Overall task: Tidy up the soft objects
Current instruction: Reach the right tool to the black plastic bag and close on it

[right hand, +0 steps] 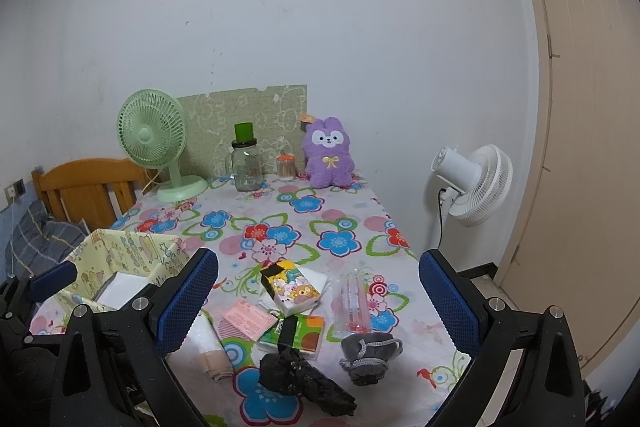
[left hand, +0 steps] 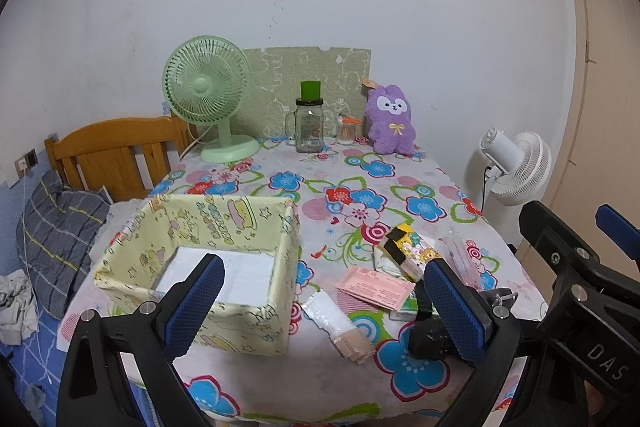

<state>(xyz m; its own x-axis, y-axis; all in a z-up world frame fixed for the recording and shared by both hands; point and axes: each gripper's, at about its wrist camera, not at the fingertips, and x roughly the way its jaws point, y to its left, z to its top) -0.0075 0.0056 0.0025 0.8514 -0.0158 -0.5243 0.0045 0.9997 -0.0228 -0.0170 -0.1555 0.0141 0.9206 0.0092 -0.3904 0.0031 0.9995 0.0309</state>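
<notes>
Both the left gripper (left hand: 320,291) and right gripper (right hand: 320,295) are held wide apart and empty above the scattered tissue packs (right hand: 290,289), so the yellow fabric box (left hand: 256,227) can be filled.

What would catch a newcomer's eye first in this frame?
Probably the loud flowered tablecloth, then the purple plush bunny sitting upright at the far edge against the wall, beside a glass jar and a green desk fan. Nearer, a yellow cartoon-print fabric box stands open at the left, with small packets and pouches scattered to its right; both grippers hover open and empty.
</notes>
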